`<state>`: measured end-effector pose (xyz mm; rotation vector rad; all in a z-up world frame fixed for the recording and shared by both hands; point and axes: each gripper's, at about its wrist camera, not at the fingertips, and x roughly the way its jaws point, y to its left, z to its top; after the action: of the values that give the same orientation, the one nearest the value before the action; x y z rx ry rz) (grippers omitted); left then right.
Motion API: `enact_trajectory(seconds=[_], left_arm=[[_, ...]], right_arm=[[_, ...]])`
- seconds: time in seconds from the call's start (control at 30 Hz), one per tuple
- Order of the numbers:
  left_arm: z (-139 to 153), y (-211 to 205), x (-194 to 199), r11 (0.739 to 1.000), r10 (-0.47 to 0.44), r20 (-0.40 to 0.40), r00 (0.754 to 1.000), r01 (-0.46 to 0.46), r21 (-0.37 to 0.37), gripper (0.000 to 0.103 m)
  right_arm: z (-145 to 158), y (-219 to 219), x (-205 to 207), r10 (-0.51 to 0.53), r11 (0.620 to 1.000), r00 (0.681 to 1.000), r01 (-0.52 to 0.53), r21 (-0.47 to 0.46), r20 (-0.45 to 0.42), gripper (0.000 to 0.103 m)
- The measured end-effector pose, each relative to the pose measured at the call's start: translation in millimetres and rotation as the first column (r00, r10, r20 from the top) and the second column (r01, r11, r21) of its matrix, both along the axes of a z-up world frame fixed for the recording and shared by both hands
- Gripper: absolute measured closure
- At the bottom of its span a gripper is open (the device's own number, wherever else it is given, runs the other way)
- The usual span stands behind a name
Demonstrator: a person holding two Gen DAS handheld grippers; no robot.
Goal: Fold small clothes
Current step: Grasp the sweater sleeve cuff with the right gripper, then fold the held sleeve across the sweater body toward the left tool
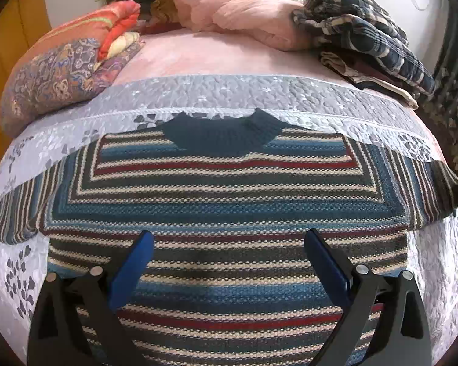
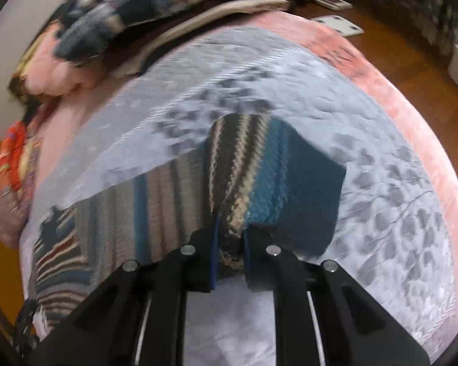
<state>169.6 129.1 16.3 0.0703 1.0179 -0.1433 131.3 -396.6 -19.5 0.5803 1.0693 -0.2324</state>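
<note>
The striped sweater (image 1: 226,201) lay face up and flat on the grey quilt (image 1: 259,91) of the bed, its dark blue collar (image 1: 226,134) toward the pillows and both sleeves spread sideways. In the left wrist view we saw our left claw (image 1: 229,241) with its blue pads (image 1: 131,271) spread wide, poised above the lower chest of the garment and gripping nothing. In the right wrist view, which was blurred, our right claw (image 2: 229,238) was pinched closed on the sweater's right sleeve (image 2: 250,180), near its blue cuff end, and the cloth rose from the quilt into the grip. We judged the step in hand to be the first fold, that of the right sleeve inward across the body. The next move would call for carrying the sleeve over the chest and laying it flat without dragging the body askew; the idle left claw might press the body down to steady it. Around the work lay a patterned folded quilt (image 1: 55,76) on the left, a pink bedding heap (image 1: 241,9) at the head, and a plaid garment pile (image 1: 360,33) on the right.
</note>
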Motion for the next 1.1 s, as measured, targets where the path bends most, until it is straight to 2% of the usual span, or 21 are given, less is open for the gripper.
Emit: enact_trajectory(seconds=[0.23,0.43,0.57,0.77,0.9,1.03,1.1], left_arm=[[-3.5,17.2,-2.6,1.0,0.015,-0.011,1.0,-0.015,-0.003,0.004],[-4.7,30.1,-0.3,1.0,0.029,-0.014,0.999,-0.029,-0.011,0.004],[-5.3,32.8,1.0,0.999,0.026,-0.02,0.999,-0.026,-0.023,0.004],[-8.4,31.5,9.3,0.997,0.023,-0.055,0.998,-0.027,-0.076,0.005],[-7.8,15.1,14.8,0.994,-0.011,-0.074,0.997,0.003,-0.107,0.005],[-6.5,-7.4,21.9,0.986,-0.057,-0.104,0.993,0.039,-0.165,0.005],[-7.0,-24.2,25.6,0.976,-0.085,-0.128,0.988,0.057,-0.212,0.005]], right_arm=[[25.6,86.1,18.2,0.162,0.981,0.981,-0.171,0.087,0.103,0.091],[26.2,149.5,33.5,0.245,0.955,0.958,-0.264,0.133,0.148,0.091],[18.7,182.4,41.2,0.283,0.944,0.949,-0.301,0.132,0.139,0.091],[-12.4,211.8,48.1,0.344,0.934,0.938,-0.347,0.082,0.05,0.091],[-32.9,223.2,49.3,0.378,0.924,0.926,-0.378,0.056,0.007,0.089],[-31.1,227.1,41.3,0.418,0.907,0.908,-0.419,0.037,0.019,0.079],[-19.4,223.2,26.3,0.442,0.893,0.895,-0.445,0.064,0.057,0.072]])
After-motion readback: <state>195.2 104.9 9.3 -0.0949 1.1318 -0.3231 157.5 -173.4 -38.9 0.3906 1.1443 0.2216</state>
